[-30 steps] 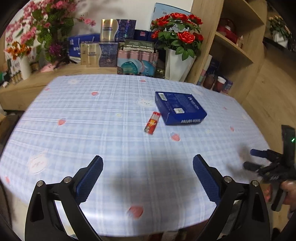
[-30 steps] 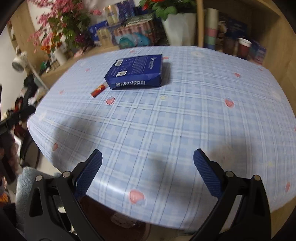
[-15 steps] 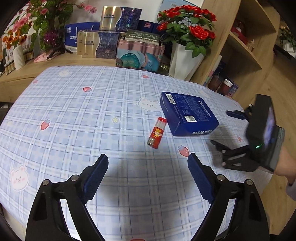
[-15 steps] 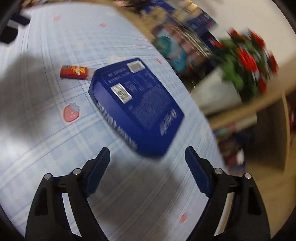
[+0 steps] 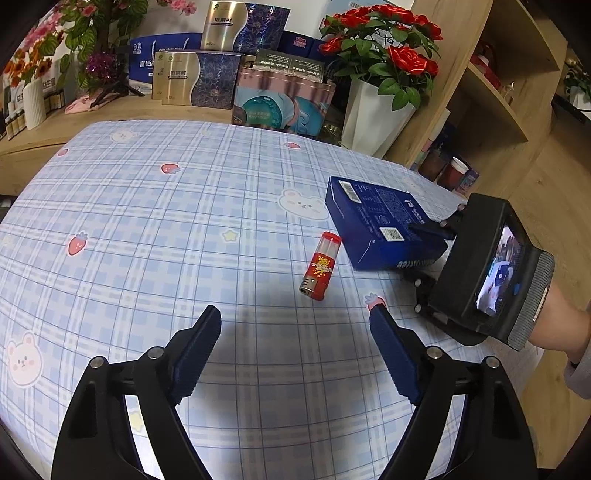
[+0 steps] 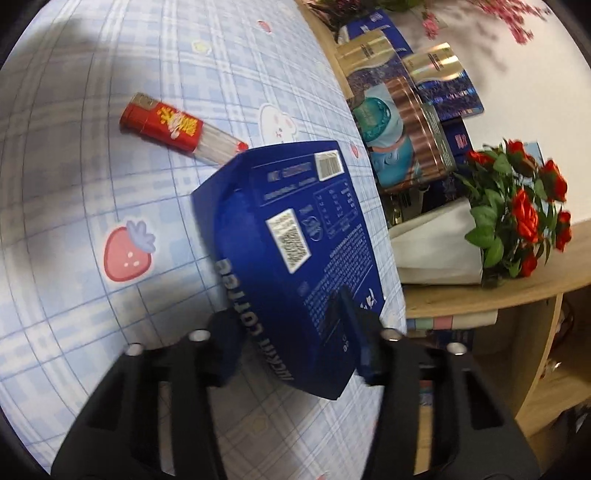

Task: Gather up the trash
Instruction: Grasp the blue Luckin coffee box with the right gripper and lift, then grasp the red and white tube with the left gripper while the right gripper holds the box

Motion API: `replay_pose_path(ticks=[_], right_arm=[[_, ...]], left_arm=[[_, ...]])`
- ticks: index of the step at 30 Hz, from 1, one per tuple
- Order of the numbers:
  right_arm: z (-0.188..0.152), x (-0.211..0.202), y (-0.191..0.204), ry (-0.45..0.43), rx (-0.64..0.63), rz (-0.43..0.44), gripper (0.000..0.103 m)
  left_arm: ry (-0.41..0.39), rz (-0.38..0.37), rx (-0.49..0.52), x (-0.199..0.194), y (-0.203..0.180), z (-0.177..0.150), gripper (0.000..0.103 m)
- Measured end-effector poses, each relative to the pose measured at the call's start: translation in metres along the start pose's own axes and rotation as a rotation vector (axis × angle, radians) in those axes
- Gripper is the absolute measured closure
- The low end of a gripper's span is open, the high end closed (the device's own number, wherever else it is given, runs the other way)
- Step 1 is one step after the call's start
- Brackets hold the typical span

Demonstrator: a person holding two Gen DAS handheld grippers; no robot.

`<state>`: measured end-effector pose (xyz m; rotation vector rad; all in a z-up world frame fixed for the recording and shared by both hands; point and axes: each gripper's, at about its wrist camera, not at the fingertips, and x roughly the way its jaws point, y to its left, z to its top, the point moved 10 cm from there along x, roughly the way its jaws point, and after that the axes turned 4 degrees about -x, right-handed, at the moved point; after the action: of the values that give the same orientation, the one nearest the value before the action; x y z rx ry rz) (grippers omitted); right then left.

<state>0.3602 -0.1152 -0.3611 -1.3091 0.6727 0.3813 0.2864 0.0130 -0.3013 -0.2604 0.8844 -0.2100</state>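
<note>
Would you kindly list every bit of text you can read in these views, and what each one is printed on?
"luckin coffee": side of the blue box, partly blurred.
"12": gold and purple gift box; its other characters are too small.
Blue box's fine print and codes: unreadable.
Red lighter: yellow print, unreadable.

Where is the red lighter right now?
In the left wrist view, the red lighter lies on the checked tablecloth, just left of the blue coffee box, ahead of the open left gripper.

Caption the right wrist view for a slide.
Right gripper clamps blue coffee box beside red lighter on plaid tablecloth.
</note>
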Motion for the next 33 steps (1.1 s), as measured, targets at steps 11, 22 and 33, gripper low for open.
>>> replay_pose_path(ticks=[11,22,33], right_arm=[[-0.04,-0.026,-0.104,-0.107,0.756,0.317,0.074],[-0.124,-0.006,-0.135,-0.09,1.193,0.457,0.085],[-0.118,0.011,-0.134,-0.131,1.265,0.472,0.086]], left_arm=[[0.016,-0.006,0.032,0.015,-0.002,0.007,0.031],[0.075,-0.009,0.085,0.052,-0.016,0.01,0.036],[0.106,0.01,0.127,0.074,-0.023,0.019,0.039]])
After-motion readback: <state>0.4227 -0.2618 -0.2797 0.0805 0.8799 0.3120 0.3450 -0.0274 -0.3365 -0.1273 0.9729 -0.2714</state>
